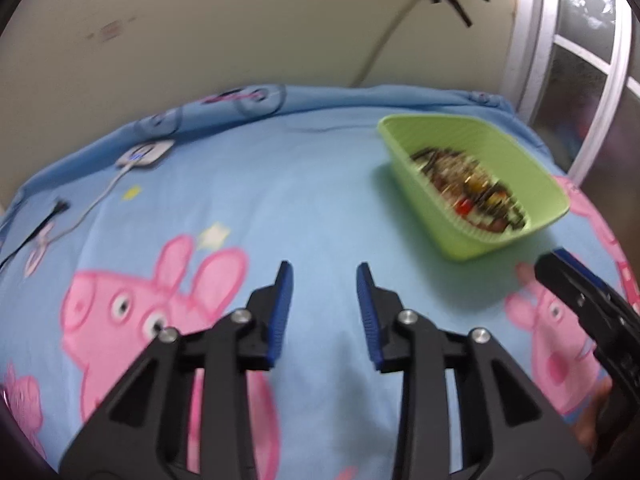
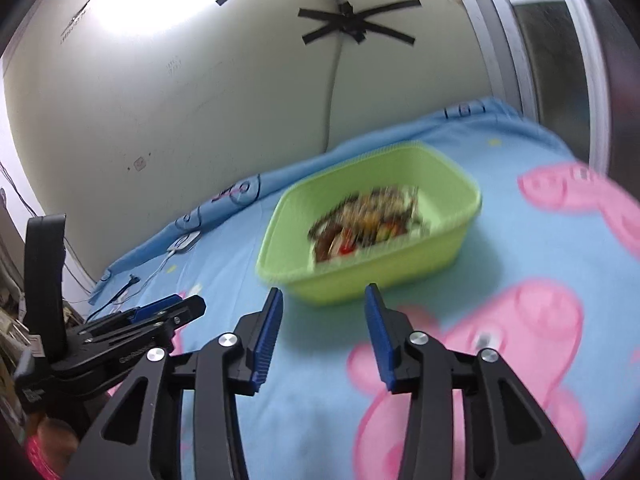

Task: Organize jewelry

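A light green plastic basket (image 1: 548, 196) (image 2: 452, 240) stands on a blue cartoon-print bedsheet. Inside it lies a blurred heap of jewelry (image 1: 468, 184) (image 2: 368, 220) with dark cords and coloured beads. My left gripper (image 1: 323, 276) hovers over the sheet to the left of the basket and nearer than it, open, with nothing between its blue pads. My right gripper (image 2: 323, 298) stands just in front of the basket's near wall, open and empty too. Each gripper shows at the edge of the other's view: the right gripper (image 1: 560, 260) and the left gripper (image 2: 176, 306).
A small white device (image 1: 146, 154) with a cable (image 1: 90, 212) lies at the far left of the bed, near a dark clip (image 1: 60, 205). A cream wall with black tape (image 2: 352, 24) runs behind the bed. A white window frame (image 1: 600, 92) stands at the right.
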The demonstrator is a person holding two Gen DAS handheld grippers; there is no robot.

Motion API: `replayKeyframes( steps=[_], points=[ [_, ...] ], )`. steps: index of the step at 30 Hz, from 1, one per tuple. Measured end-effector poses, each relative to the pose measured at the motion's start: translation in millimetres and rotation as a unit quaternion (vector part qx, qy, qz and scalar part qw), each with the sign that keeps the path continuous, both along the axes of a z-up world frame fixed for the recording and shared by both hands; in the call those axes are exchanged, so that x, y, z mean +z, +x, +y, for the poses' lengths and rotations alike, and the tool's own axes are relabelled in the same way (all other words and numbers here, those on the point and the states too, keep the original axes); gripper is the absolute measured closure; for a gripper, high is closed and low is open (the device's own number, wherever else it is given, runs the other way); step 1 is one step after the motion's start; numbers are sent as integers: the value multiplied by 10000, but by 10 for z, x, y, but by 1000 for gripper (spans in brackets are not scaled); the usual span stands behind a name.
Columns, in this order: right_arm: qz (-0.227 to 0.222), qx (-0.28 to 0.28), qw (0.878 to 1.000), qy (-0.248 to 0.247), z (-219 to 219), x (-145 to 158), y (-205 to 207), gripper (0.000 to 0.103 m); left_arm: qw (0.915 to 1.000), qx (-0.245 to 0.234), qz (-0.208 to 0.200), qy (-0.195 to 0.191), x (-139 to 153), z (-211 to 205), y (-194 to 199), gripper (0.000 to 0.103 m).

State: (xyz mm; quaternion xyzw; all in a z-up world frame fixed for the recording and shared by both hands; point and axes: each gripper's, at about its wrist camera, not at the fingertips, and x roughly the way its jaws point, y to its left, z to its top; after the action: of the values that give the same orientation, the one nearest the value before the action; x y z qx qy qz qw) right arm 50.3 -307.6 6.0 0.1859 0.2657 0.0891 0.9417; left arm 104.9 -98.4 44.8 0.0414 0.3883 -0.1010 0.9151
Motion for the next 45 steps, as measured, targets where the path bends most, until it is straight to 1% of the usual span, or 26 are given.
replayKeyframes(
  steps=[1,2,3,5,8,9,11,13,14,16,17,18,25,27,31,38,45],
  points=[
    [56,-8,10000,-6,56,-41,-45,77,10000,59,-10,57,-28,35,-50,72],
    [89,-22,10000,3,82,-63,-64,77,9998,137,-13,138,-64,69,-101,66],
    [155,-17,9999,57,122,-101,-98,76,9997,178,-16,171,-84,89,-134,58],
    [217,-7,9996,151,157,-140,-143,75,9994,271,-56,211,-128,155,-237,50],
    [170,-70,9997,163,218,-180,-274,72,9987,355,-145,334,-174,193,-362,36],
    [147,-83,9997,179,225,-182,-307,71,9985,363,-174,378,-188,195,-401,33],
    [85,-128,9997,201,229,-178,-357,68,9976,400,-246,500,-212,190,-473,31],
    [85,-142,9996,246,232,-189,-401,66,9969,428,-297,589,-224,185,-545,27],
    [95,-146,9995,272,220,-190,-400,66,9965,445,-337,626,-225,184,-580,22],
    [103,-183,9992,337,200,-202,-415,65,9954,500,-431,688,-213,182,-630,17],
    [101,-187,9991,360,193,-206,-420,65,9948,532,-479,728,-206,179,-657,12],
    [106,-183,9991,373,192,-211,-428,65,9942,552,-518,758,-201,179,-682,8],
    [139,-106,9991,389,203,-223,-434,64,9935,630,-555,774,-194,198,-743,7],
    [138,-104,9990,403,200,-227,-437,63,9938,621,-511,768,-204,190,-738,7],
    [154,-104,9989,441,191,-239,-437,62,9926,693,-355,927,-252,169,-697,7],
    [236,-75,9983,519,181,-259,-396,61,9942,750,-102,771,-302,233,-634,7],
    [326,-12,9979,556,187,-279,-342,60,9948,783,1,654,-324,278,-615,7]
  ],
)
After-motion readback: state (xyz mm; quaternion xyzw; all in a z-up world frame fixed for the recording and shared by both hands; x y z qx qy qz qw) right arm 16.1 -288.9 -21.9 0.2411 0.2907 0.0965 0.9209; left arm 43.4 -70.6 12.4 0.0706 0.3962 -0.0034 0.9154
